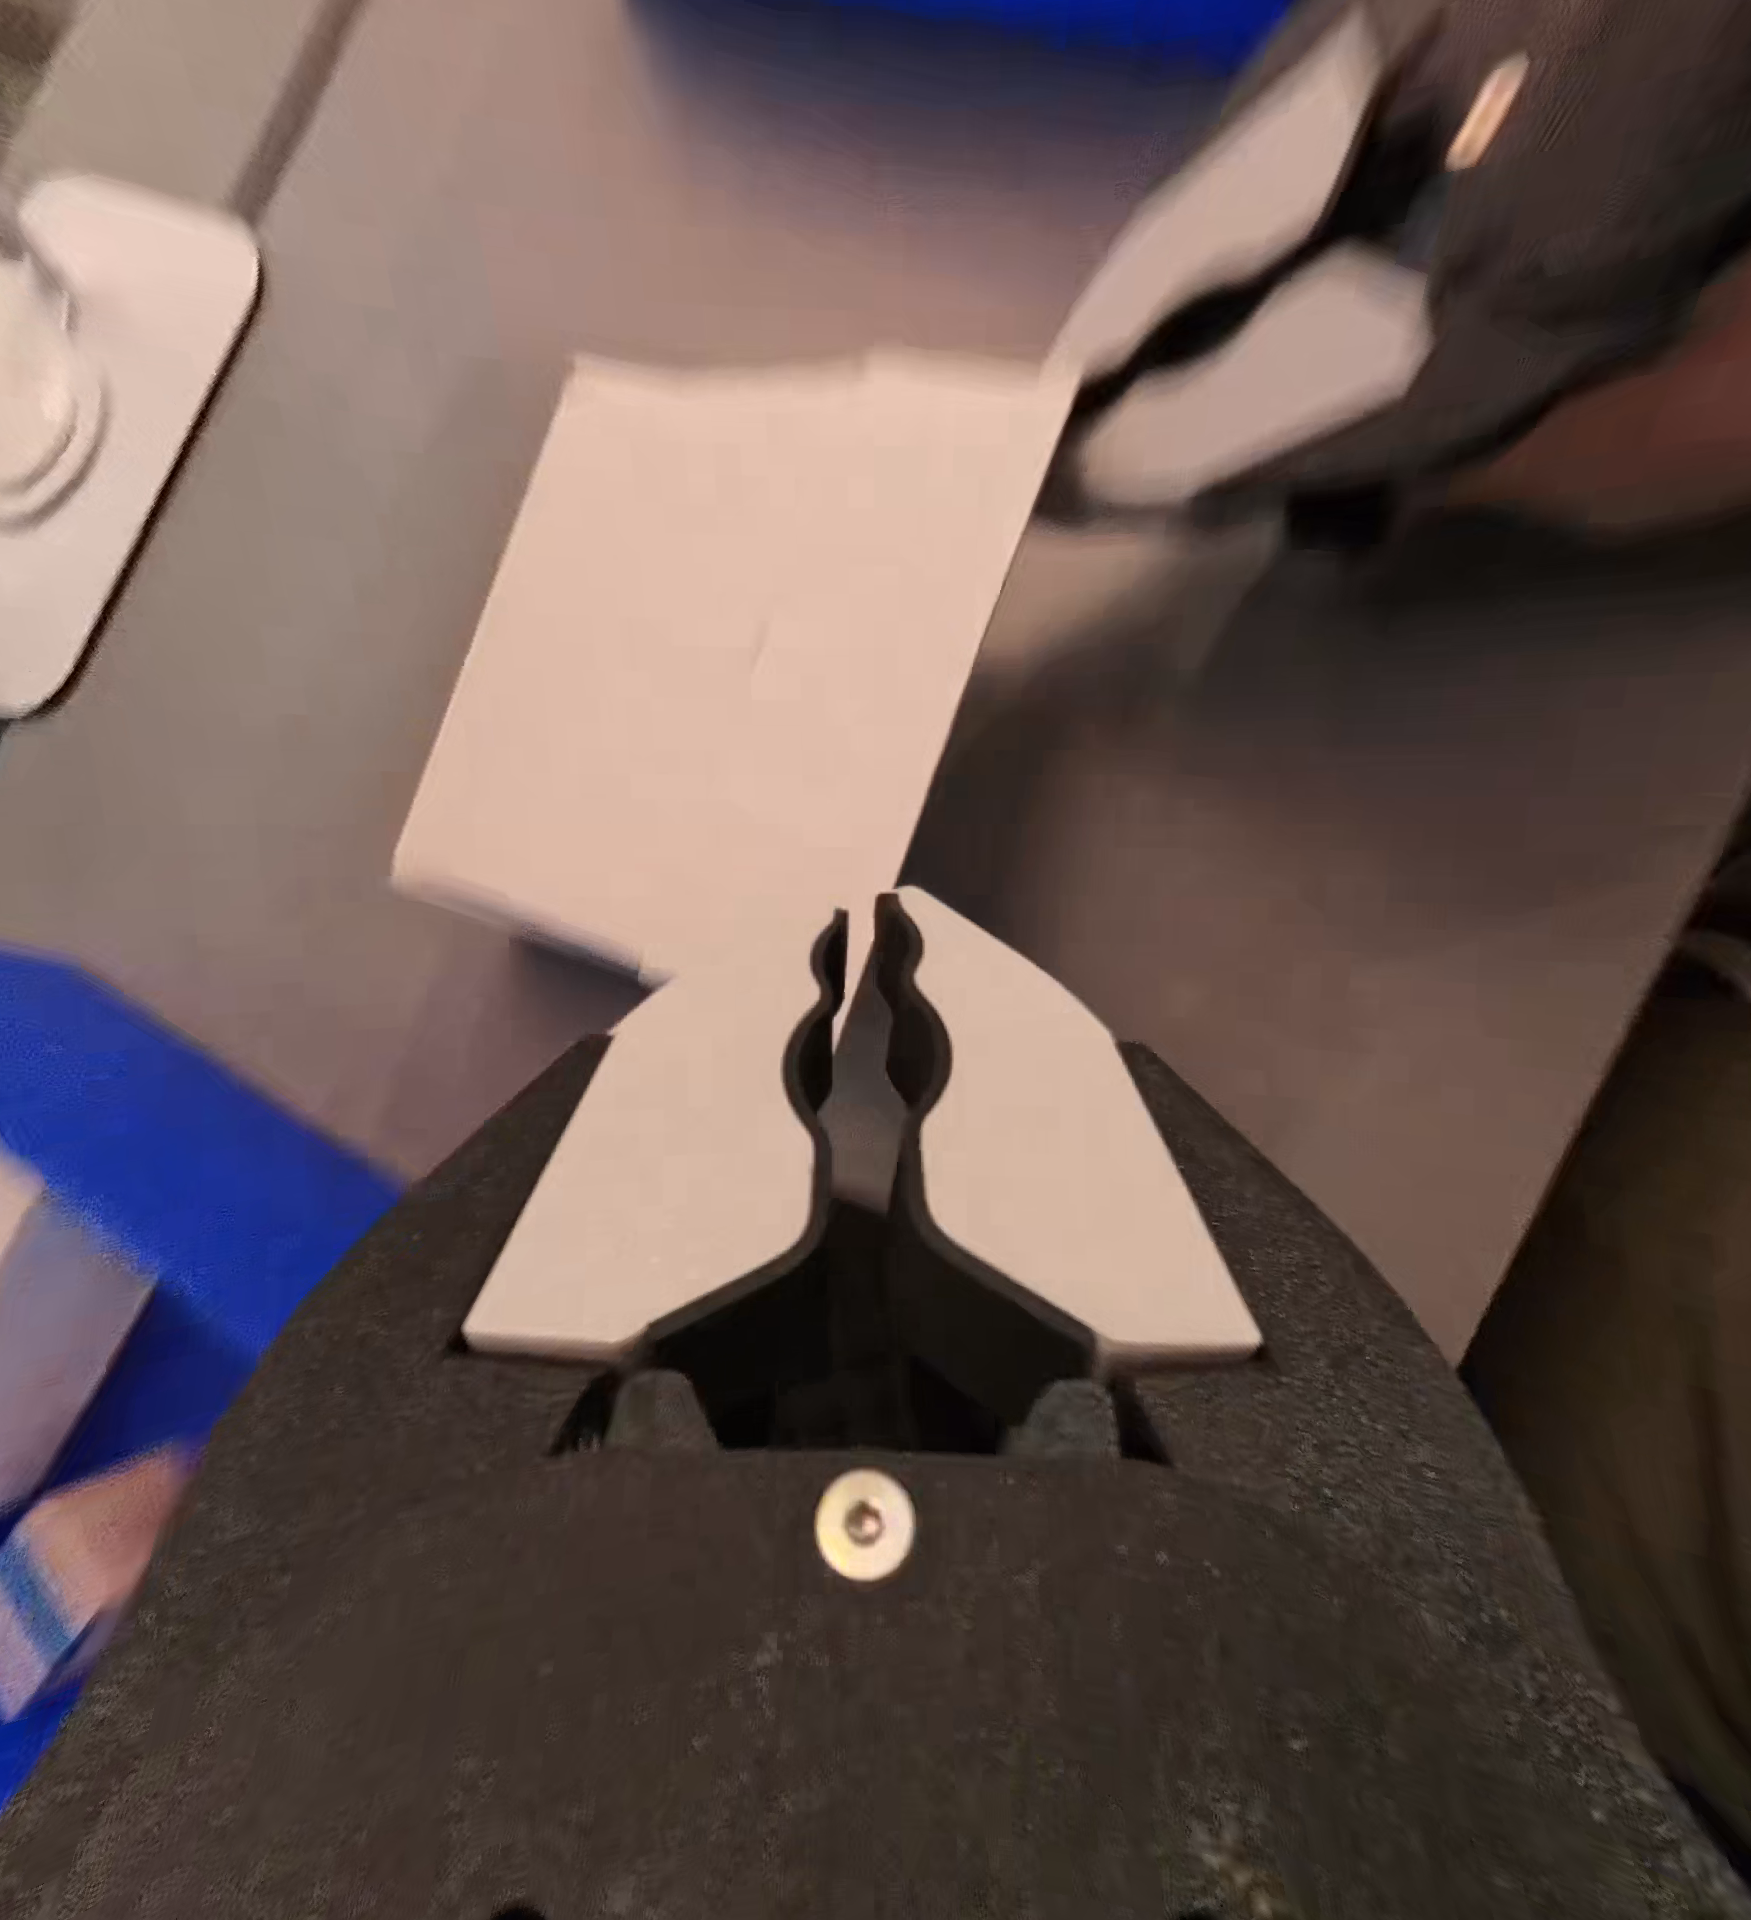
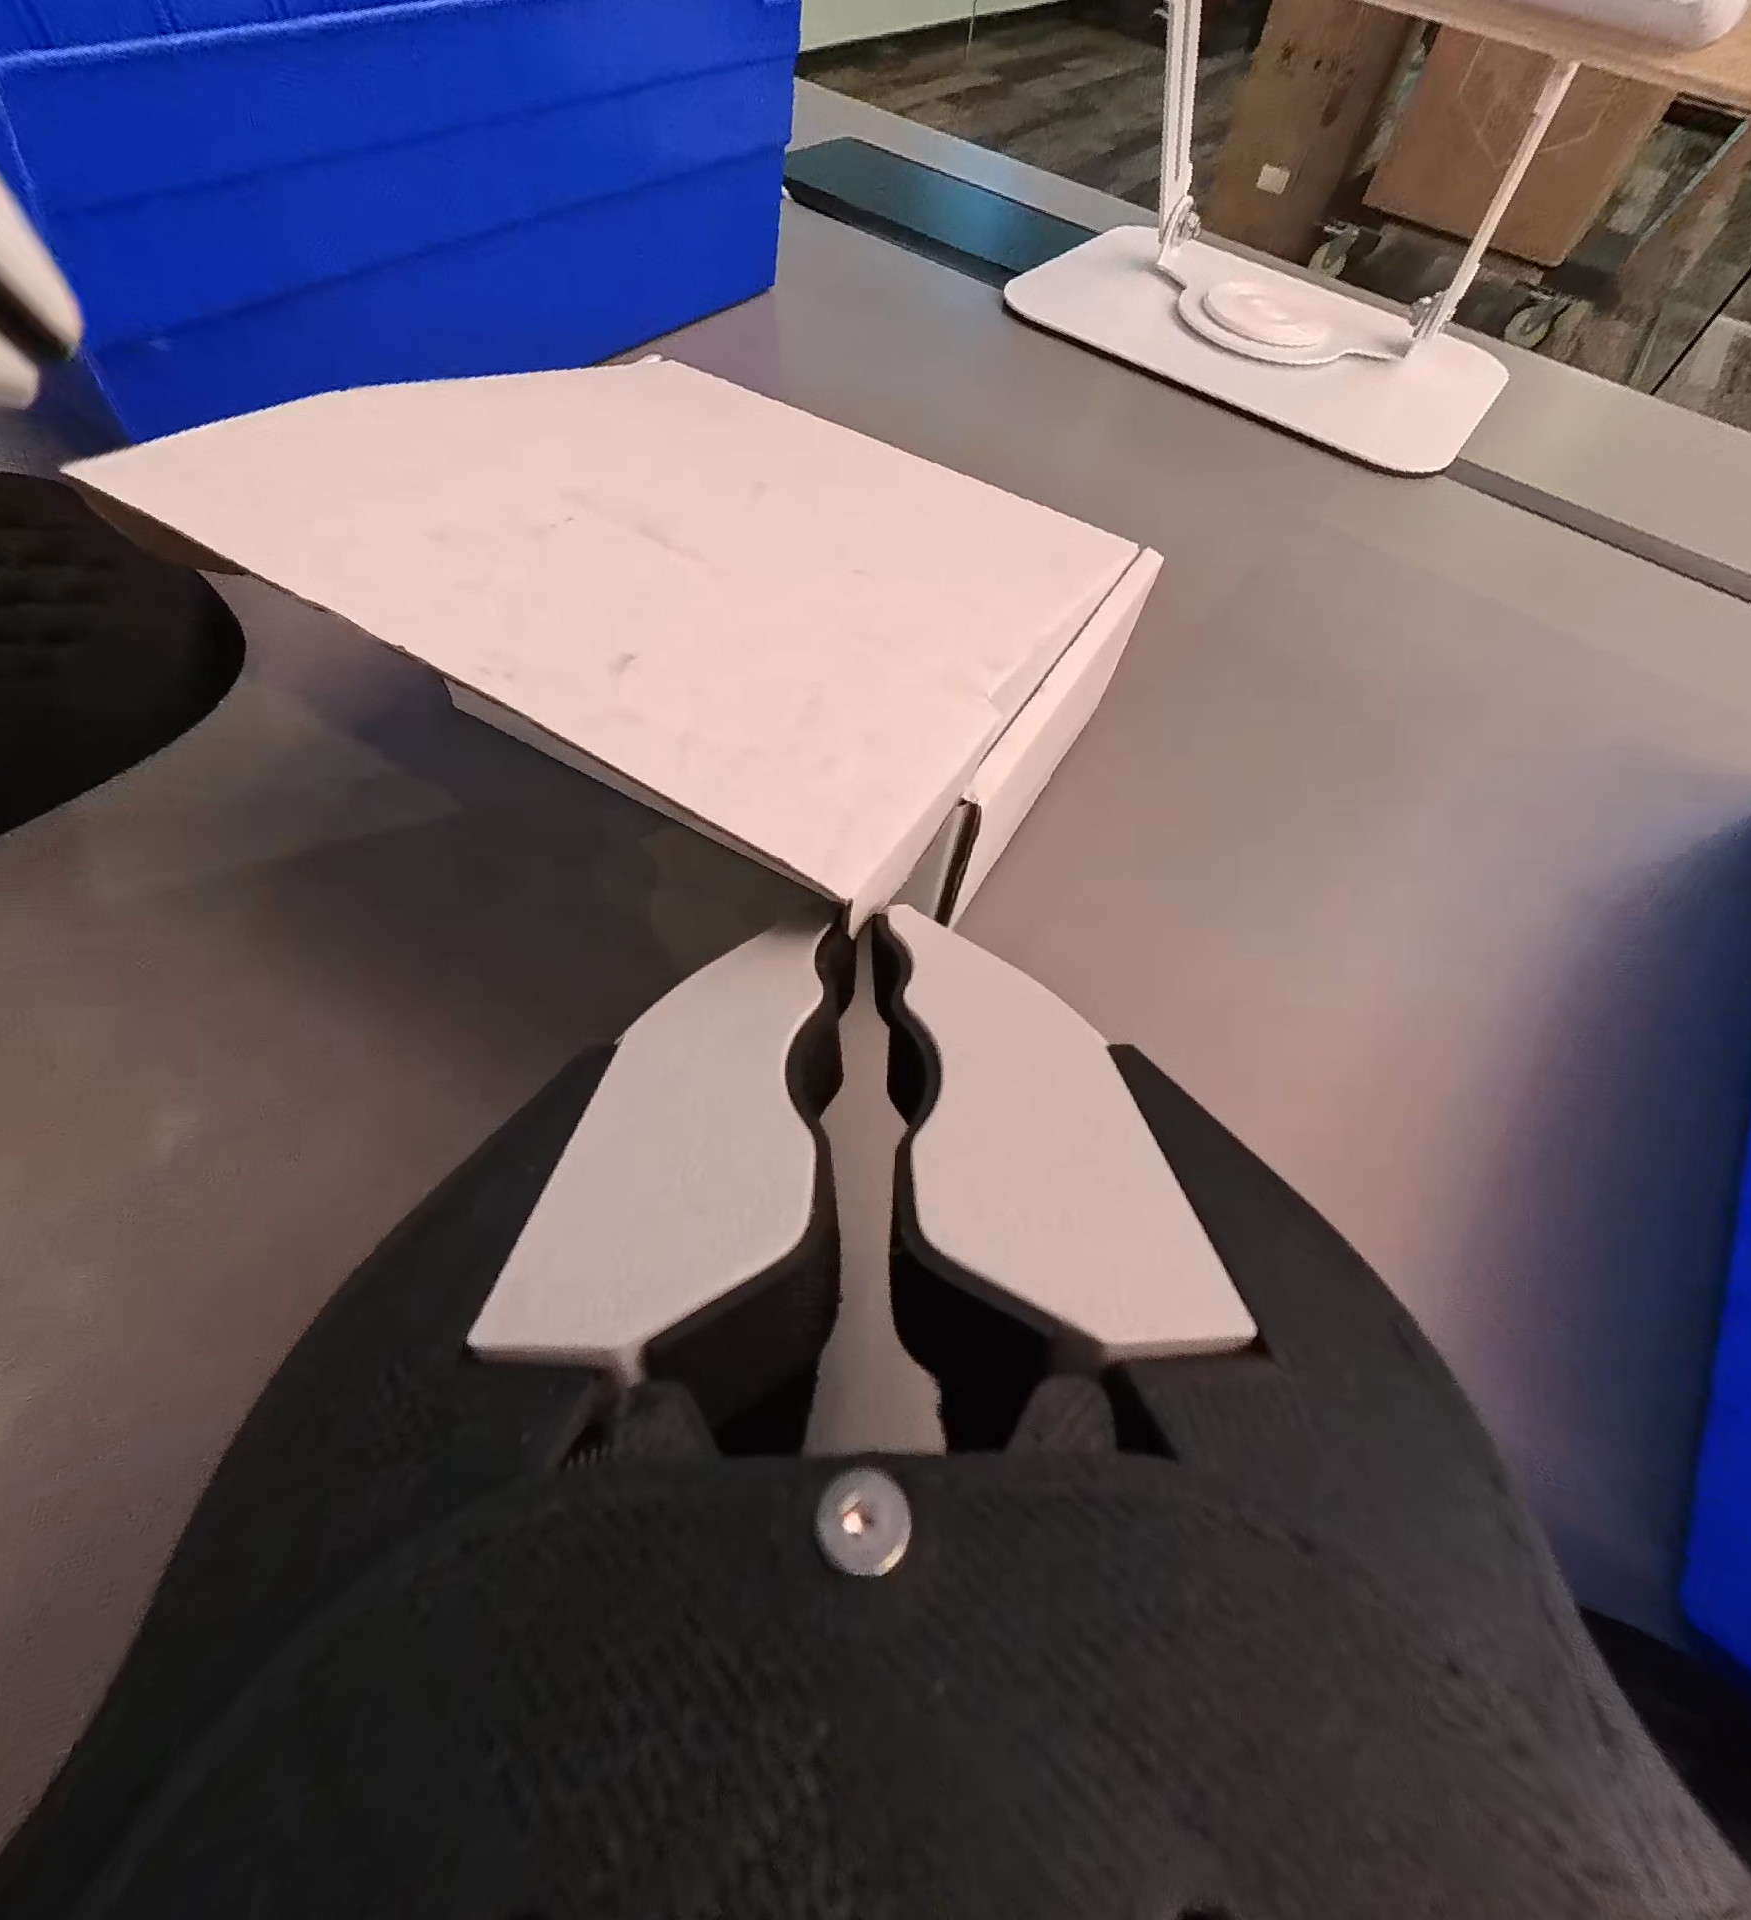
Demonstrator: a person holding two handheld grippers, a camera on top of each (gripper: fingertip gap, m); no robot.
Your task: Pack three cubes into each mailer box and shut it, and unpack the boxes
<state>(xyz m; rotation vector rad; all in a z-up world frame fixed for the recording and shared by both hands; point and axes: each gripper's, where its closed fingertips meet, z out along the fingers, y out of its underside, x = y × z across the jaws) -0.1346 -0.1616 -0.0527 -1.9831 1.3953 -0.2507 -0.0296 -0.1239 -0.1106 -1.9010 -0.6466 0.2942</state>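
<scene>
At the lid's near corner, the right gripper [image 2: 863, 920] pinches the mailer box [image 2: 642, 623]; the left gripper [image 1: 863, 914] is nearly closed, empty. Thin cardboard could slip free or crease.

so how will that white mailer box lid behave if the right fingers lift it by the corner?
The lid looks like thin cardboard, so it will probably flex rather than lift flat. Held only at a corner by the right gripper, it may twist. The mailer box looks light and may slide on the smooth grey table.
</scene>
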